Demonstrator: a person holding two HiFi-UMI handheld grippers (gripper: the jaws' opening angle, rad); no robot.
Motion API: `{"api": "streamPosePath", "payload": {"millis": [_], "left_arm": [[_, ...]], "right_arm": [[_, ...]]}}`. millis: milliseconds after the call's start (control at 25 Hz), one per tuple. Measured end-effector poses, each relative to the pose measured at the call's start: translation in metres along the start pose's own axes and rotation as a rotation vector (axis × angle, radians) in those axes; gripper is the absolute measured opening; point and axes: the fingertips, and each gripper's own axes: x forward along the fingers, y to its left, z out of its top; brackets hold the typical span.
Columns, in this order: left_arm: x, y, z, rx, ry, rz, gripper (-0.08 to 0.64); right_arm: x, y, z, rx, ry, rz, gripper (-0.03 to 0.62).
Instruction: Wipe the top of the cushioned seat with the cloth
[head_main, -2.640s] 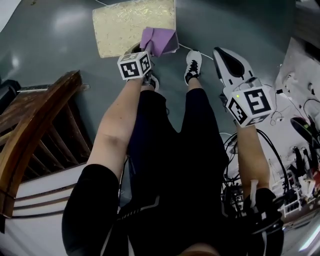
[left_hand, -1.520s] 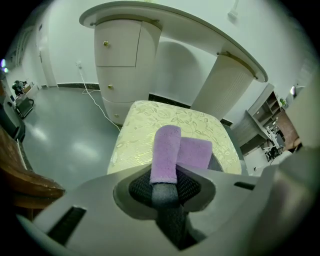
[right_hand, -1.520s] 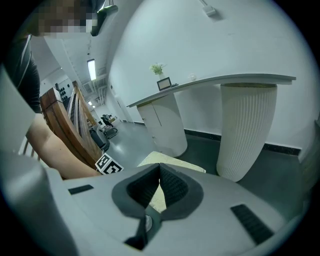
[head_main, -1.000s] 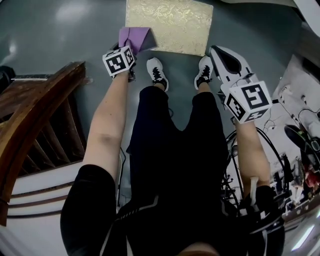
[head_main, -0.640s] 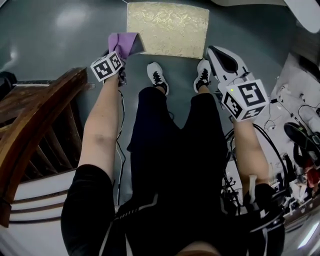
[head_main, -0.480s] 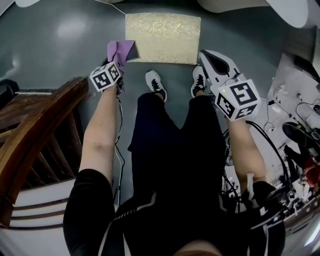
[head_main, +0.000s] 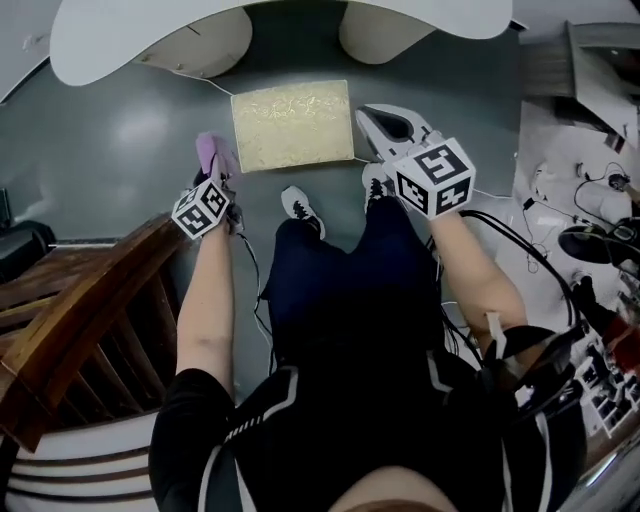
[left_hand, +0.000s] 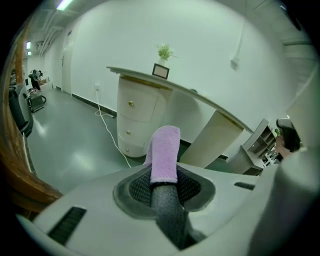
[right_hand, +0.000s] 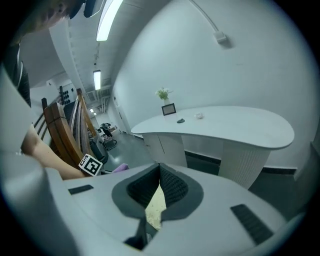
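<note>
The cushioned seat (head_main: 292, 125) is a beige, gold-patterned square pad standing on the grey floor ahead of my feet. The purple cloth (head_main: 212, 155) hangs over the floor just left of the seat, not touching it. My left gripper (head_main: 215, 178) is shut on the cloth (left_hand: 165, 150), which sticks up from between the jaws in the left gripper view. My right gripper (head_main: 374, 113) hovers at the seat's right edge. Its jaws meet at the tips with nothing held (right_hand: 159, 170), and a strip of the seat (right_hand: 156, 204) shows through the gap behind them.
A white curved counter (head_main: 280, 20) with drawers (left_hand: 142, 117) stands beyond the seat. A dark wooden chair frame (head_main: 80, 320) is at my left. Cables and equipment (head_main: 590, 240) crowd the right. My shoes (head_main: 297, 203) stand just before the seat.
The left gripper has drawn the cloth off the seat's left corner and out over the floor. The seat now lies farther off, and the white counter has come into view.
</note>
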Motion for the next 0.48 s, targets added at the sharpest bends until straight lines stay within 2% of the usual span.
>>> {"api": "streamPosePath", "payload": {"millis": [280,480], "left_arm": [[-0.062,-0.066,0.071,-0.045,-0.175,-0.075,0.078],[-0.101,-0.109,0.131,0.014,-0.264,-0.108,0.078]], "right_arm": [[-0.044,-0.006,0.057,-0.001,-0.078,-0.003,0.006],[-0.070,-0.008,0.088,-0.002,-0.115,0.003,0.006]]}}
